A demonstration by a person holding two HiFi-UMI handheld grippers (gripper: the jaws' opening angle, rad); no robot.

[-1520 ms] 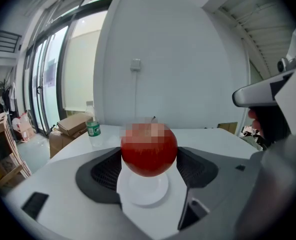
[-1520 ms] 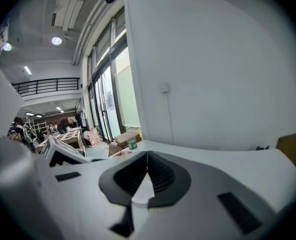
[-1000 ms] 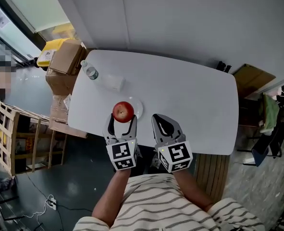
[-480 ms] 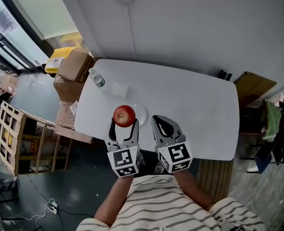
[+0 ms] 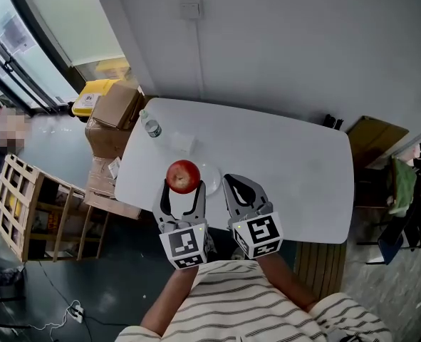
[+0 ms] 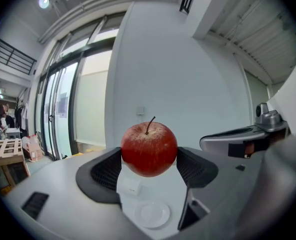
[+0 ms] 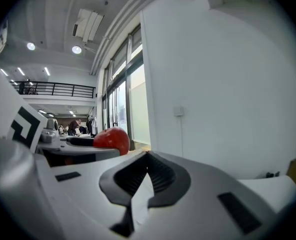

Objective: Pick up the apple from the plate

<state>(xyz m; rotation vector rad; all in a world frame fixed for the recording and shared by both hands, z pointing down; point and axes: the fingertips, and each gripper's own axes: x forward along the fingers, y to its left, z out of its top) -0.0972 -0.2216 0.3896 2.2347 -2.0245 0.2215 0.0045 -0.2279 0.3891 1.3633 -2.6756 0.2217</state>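
Note:
A red apple (image 5: 184,176) with its stem up is clamped between the black pads of my left gripper (image 5: 184,183), well above the table. In the left gripper view the apple (image 6: 149,148) fills the gap between the jaws, and the small white plate (image 6: 152,214) lies bare on the table below it. From the head view the plate (image 5: 209,179) peeks out just right of the apple. My right gripper (image 5: 240,187) hovers beside the left one with its jaws closed together and nothing in them; its own view shows the apple (image 7: 111,138) off to the left.
The white table (image 5: 281,162) carries a clear water bottle (image 5: 150,125) and a small white box (image 5: 183,142) at its far left. Cardboard boxes (image 5: 114,112) and a wooden crate (image 5: 25,209) stand on the floor to the left. A wall runs behind the table.
The left gripper has lifted the apple higher off the plate, and the head camera has tilted so the table sits a little lower in view. The right gripper stays beside it.

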